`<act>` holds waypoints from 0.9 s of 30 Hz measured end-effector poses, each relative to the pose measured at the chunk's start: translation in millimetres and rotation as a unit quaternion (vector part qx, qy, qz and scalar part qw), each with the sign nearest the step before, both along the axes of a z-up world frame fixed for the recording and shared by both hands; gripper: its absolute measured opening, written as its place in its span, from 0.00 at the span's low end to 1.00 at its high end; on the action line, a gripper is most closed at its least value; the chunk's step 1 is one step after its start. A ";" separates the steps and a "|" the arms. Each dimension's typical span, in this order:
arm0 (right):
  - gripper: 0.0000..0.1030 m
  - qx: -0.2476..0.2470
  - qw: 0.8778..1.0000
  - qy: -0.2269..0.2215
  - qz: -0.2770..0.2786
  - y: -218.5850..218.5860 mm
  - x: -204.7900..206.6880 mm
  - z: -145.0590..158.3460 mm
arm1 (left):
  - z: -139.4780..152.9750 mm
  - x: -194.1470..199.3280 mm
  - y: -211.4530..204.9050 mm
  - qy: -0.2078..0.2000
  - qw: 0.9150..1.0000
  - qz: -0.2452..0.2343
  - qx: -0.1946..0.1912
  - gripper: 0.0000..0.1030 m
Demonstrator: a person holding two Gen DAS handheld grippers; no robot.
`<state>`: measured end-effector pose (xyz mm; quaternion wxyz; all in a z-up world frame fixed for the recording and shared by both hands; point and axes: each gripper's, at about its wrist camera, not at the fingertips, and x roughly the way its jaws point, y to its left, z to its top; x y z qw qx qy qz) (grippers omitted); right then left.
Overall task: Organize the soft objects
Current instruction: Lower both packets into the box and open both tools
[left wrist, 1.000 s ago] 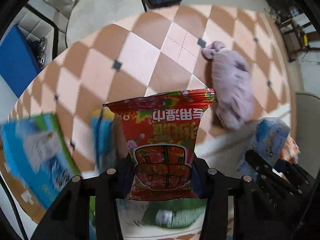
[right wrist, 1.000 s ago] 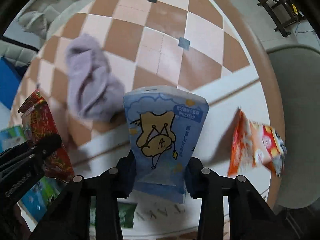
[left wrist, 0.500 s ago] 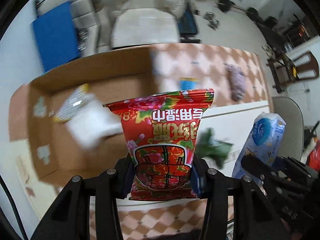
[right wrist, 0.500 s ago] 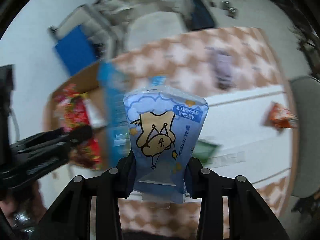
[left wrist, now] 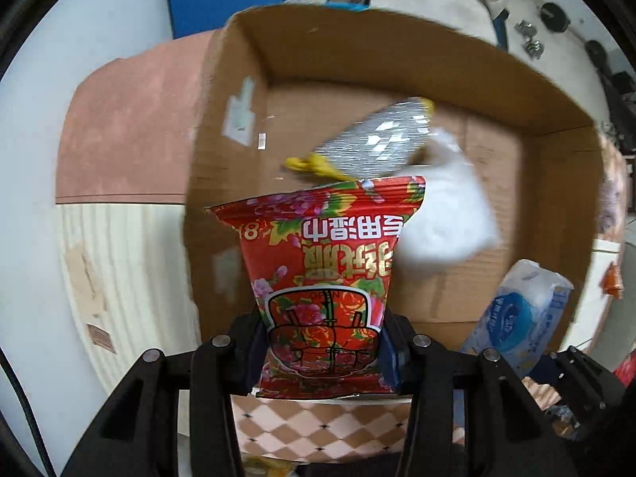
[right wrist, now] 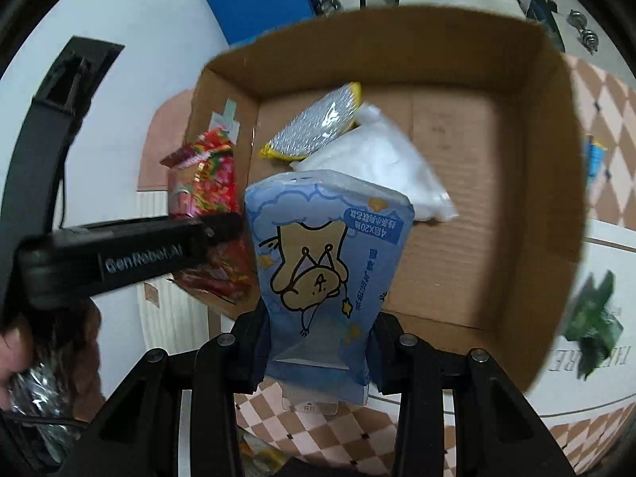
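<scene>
My left gripper (left wrist: 324, 348) is shut on a red floral wet-wipes pack (left wrist: 324, 274) and holds it over the near wall of an open cardboard box (left wrist: 556, 214). My right gripper (right wrist: 318, 351) is shut on a blue cartoon tissue pack (right wrist: 322, 262), also above the box's (right wrist: 528, 214) near wall. The blue pack (left wrist: 520, 314) shows at the right of the left wrist view; the red pack (right wrist: 206, 183) and left gripper (right wrist: 222, 226) show at the left of the right wrist view. Inside the box lie a silver-and-yellow snack bag (right wrist: 318, 123) and a white plastic bag (right wrist: 381, 163).
The box stands against a white wall beside a pink panel (left wrist: 131, 127). A checkered surface (right wrist: 338, 429) lies below the grippers. A green packet (right wrist: 596, 318) lies on a white surface to the right. A blue board (right wrist: 258, 0) and pale cushions stand behind the box.
Both grippers have swung left from the checkered table to the cardboard box, each still holding its pack. The box now fills both views and is closer than half a second ago.
</scene>
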<state>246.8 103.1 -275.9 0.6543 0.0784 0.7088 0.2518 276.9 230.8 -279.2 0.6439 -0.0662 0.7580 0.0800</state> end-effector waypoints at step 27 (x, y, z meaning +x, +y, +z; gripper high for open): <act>1.00 -0.135 0.990 -0.014 -0.036 -71.2 -3.3 -16.0 | 9.7 -41.4 -6.3 -0.051 0.998 -0.003 -0.044 0.84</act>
